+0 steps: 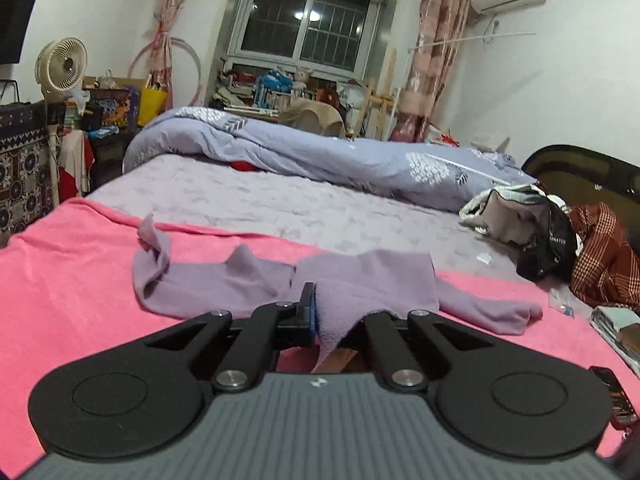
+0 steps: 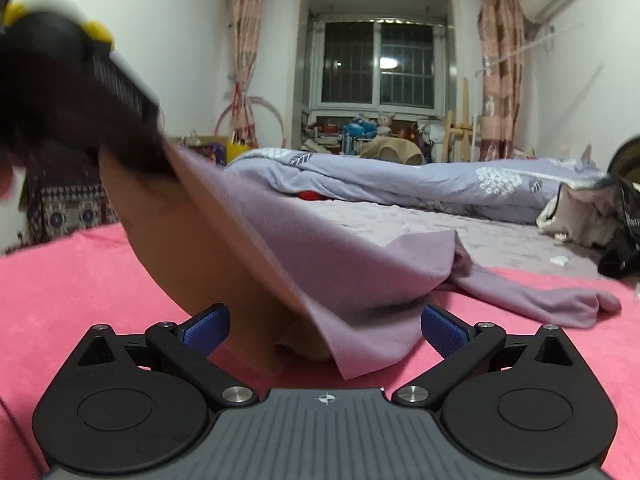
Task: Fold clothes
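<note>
left gripper (image 1: 316, 312): jaws together, clamped on the near edge of the lilac garment (image 1: 248, 280), a fold of fabric pinched between the pads and hanging down in front of the camera. in the right wrist view this gripper appears as a dark blurred mass at upper left, with the fabric rising to it from the bed as a slanted sheet whose tan inner face is exposed. right gripper (image 2: 324, 328): jaws apart, blue pads (image 2: 442, 334) on either side of the hanging lower corner of the fabric, not pressing on it; nothing held. the garment lies on a pink blanket (image 1: 72, 272) spread over the near part of the bed; one sleeve (image 1: 492, 310) runs out flat to the right, the other end (image 1: 154, 252) is rumpled and stands up at the left. beyond it: lilac bedsheet (image 1: 260, 196), rolled quilt (image 1: 320, 152), a heap of other clothes (image 1: 560, 240) at right, well apart from the work. judgement: the step in hand is the first fold, with one edge raised to be carried across the body of the garment. next move calls for the right gripper to close on the free corner so both ends of the edge travel level, then to bring the edge over and lay it down square. risk: the rumpled left end may fold under unevenly if not smoothed first.
</note>
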`<state>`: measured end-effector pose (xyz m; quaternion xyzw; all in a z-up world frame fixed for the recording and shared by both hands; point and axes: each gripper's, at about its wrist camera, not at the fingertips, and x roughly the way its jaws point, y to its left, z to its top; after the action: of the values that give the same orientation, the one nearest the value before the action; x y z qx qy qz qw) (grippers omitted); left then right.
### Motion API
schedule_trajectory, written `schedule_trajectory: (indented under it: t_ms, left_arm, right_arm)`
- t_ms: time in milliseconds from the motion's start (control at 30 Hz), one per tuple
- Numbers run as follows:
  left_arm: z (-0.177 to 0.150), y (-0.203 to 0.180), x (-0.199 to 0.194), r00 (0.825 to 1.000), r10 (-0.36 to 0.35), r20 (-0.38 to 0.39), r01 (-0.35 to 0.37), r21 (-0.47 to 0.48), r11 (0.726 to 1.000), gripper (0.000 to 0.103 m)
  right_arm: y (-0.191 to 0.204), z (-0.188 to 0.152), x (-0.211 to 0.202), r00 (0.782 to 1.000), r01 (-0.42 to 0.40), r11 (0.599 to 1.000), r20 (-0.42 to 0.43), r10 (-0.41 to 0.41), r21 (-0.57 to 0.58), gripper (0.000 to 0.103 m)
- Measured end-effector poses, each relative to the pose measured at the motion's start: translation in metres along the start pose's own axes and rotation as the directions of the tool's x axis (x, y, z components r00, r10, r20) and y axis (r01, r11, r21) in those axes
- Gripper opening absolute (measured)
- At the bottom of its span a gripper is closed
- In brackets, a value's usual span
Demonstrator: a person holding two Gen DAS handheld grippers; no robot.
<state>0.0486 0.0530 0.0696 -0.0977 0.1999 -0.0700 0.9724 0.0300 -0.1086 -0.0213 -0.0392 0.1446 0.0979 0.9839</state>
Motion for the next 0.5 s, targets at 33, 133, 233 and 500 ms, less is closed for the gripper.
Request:
schedule_trajectory:
  t_ms: [33,133,233,500]
  left_arm:
    - [0.002,0.000,-0.002,1.000,0.001,0.003,-0.001,0.000,1.000,0.002]
    - [0.005,0.001,-0.007,1.000,0.005,0.012,-0.005,0.005,1.000,0.002]
    - [0.005,0.002,-0.013,1.000,-0.010,0.020,0.011,-0.025,1.000,0.002]
    - [0.003,-0.002,-0.015,0.999,0.018,0.035,-0.019,0.033,0.999,0.002]
  right_arm:
    - [0.001,0.001,0.005,1.000,0.013,1.000,-0.002,-0.013,-0.007,0.103]
    - [-0.009,0.005,0.014,0.997,0.072,0.997,0.011,-0.072,0.041,0.103]
    - [-0.024,0.008,0.033,0.985,0.171,0.982,-0.008,-0.171,0.077,0.103]
    - [-0.056,-0.001,0.127,0.908,0.219,0.971,-0.384,-0.167,0.095,0.103]
